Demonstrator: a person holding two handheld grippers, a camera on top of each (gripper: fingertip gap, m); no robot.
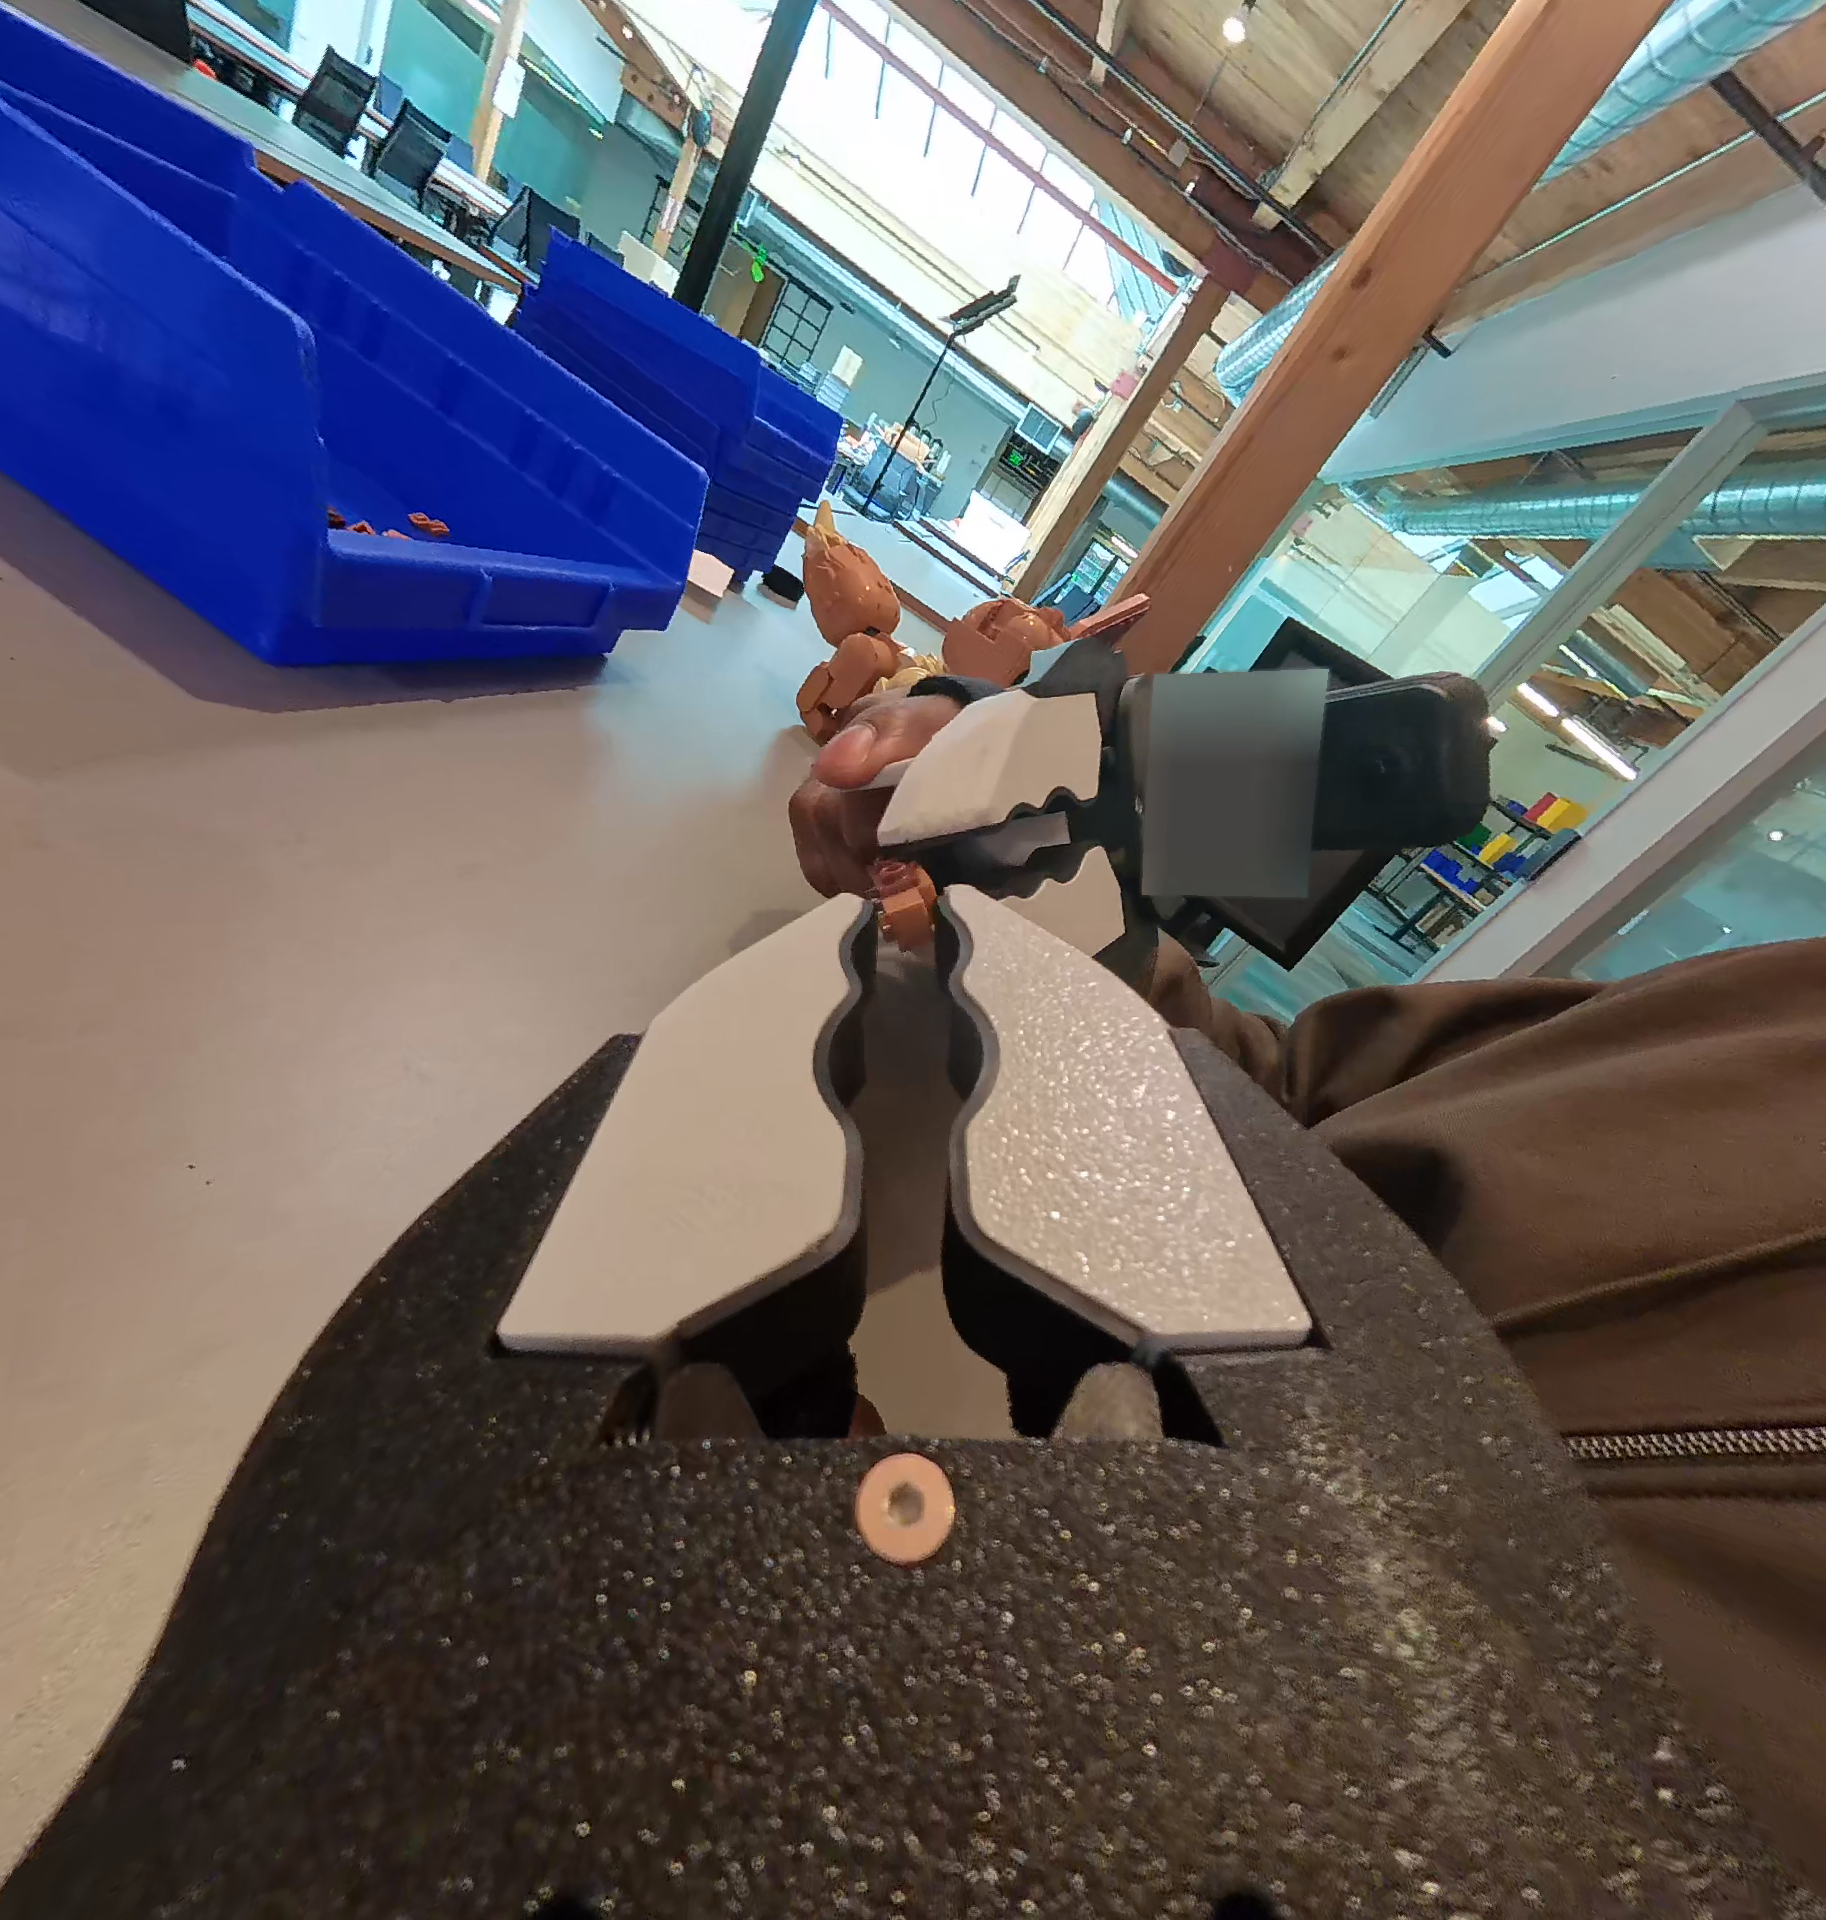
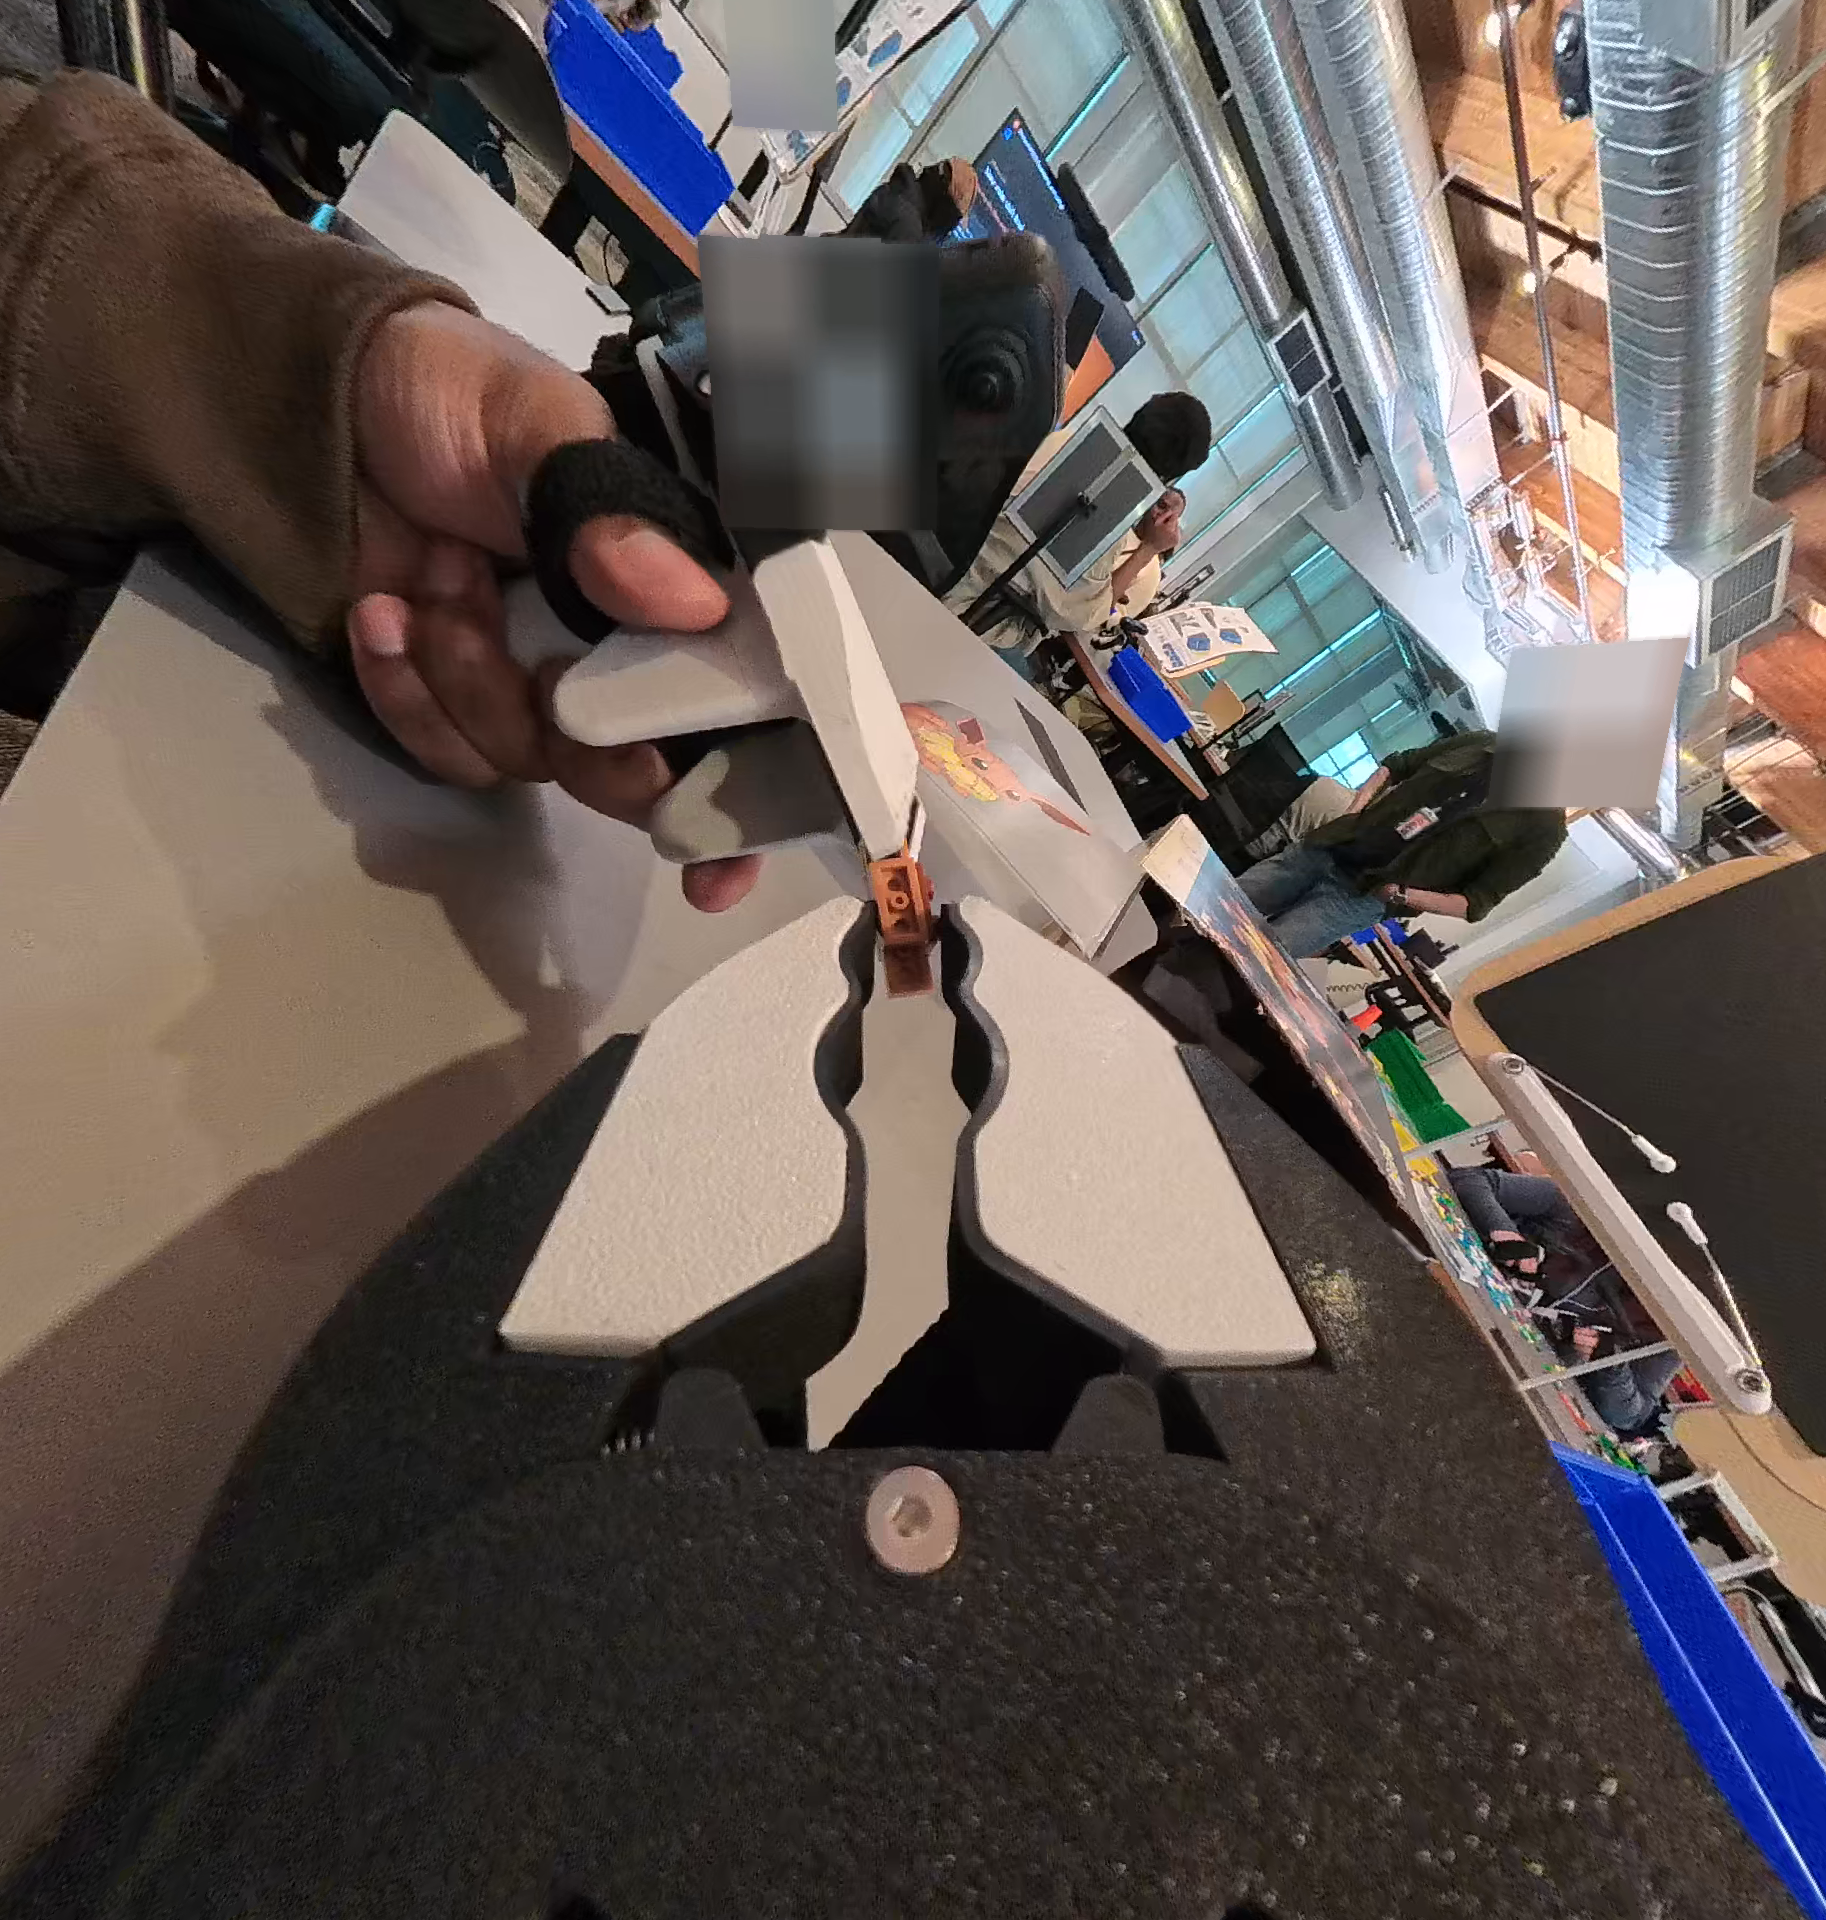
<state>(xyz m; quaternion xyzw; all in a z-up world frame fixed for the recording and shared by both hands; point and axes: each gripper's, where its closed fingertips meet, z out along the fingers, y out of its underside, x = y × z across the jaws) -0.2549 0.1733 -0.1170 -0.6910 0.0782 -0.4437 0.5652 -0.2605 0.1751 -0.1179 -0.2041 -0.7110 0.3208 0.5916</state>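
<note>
Left gripper [image 1: 904, 920]: jaws narrow, tips clamped on small brown brick piece [image 1: 901, 906]. Right gripper [image 2: 907, 940]: jaws narrow, pads pressed on orange-brown studded brick [image 2: 901, 902]; left gripper's tips meet same brick from above. Both pieces held in air above grey table [image 1: 265, 935], tip to tip. Hand [image 2: 493, 582] with black finger strap grips left gripper's handle. Beyond: brown brick figure [image 1: 857, 623] on table; blue bin [image 1: 369, 499] with few brown pieces; more blue bins [image 1: 680, 395] behind. Brown sleeve [image 1: 1563, 1143] at right.

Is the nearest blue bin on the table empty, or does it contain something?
Not empty. The nearest blue bin holds a few small brown pieces on its floor near the open front; most of the floor is hidden.
</note>
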